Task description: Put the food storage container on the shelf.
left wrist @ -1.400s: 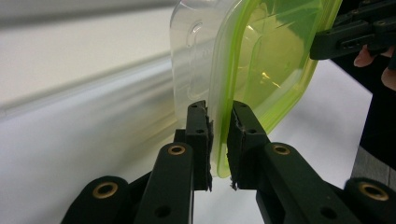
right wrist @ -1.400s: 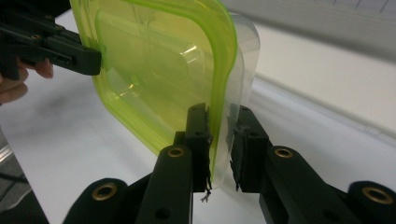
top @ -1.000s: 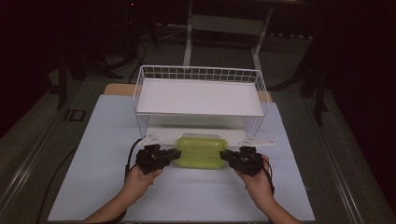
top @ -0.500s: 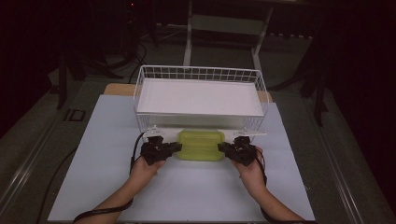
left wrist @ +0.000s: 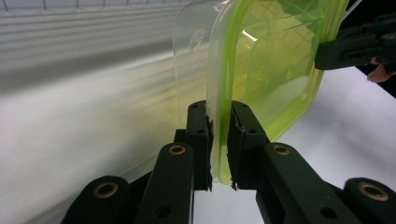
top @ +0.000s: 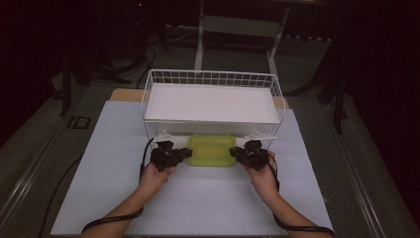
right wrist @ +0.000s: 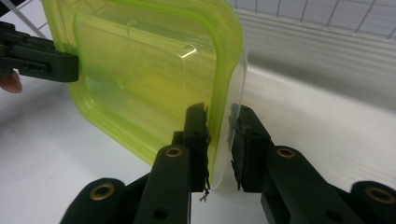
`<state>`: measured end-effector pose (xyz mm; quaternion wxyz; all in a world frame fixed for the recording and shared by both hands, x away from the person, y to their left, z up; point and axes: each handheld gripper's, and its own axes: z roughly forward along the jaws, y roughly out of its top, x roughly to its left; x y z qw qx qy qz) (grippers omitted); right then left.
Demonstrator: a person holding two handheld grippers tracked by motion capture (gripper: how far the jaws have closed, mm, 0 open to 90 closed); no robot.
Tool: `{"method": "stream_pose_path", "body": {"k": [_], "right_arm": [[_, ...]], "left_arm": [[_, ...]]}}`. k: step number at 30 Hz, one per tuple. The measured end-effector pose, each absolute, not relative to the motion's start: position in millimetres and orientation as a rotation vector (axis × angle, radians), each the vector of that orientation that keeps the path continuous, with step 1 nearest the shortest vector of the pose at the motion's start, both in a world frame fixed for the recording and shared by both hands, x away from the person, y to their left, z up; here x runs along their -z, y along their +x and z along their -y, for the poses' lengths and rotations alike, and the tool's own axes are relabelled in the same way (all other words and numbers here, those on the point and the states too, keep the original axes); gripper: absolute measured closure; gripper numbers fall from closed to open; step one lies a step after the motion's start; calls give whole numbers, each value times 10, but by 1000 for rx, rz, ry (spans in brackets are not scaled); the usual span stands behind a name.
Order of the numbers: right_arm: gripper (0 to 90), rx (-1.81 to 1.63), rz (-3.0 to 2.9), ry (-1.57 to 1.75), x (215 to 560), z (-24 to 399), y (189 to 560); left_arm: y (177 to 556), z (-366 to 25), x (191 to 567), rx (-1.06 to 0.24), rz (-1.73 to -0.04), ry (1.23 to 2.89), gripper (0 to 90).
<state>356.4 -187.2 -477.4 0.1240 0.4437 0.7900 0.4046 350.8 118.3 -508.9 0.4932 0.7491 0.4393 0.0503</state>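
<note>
A clear plastic container with a lime-green lid (top: 212,149) is held between both grippers, just in front of the white wire basket (top: 213,74). My left gripper (top: 187,152) is shut on its left rim, and in the left gripper view the jaws pinch the green edge (left wrist: 219,140). My right gripper (top: 233,151) is shut on the right rim (right wrist: 219,144). Each gripper view shows the container (left wrist: 271,60) (right wrist: 149,70) tilted on edge, with the other gripper (left wrist: 355,44) (right wrist: 37,56) clamped at its far end.
The basket holds a flat white board (top: 210,104) and stands at the far middle of the white table mat (top: 99,163). Its wire wall (right wrist: 327,14) rises close behind the container. Dark floor and table legs lie beyond the table.
Both hands have carried the container away from the person, so it now sits closer to the basket's front wall. The grip of both grippers is unchanged.
</note>
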Motion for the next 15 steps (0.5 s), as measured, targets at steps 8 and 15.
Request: {"method": "stream_pose_path", "body": {"k": [8,15], "right_arm": [[777,-1182,-2272,1323,4802,1887,3616],[780,-1181,-2242,1325,4826,1878,3678]], "left_arm": [[3550,-1143,5078,-163,-1067,1826,801],[3592,-1144,5100,-158,-1074,1793,801]]}}
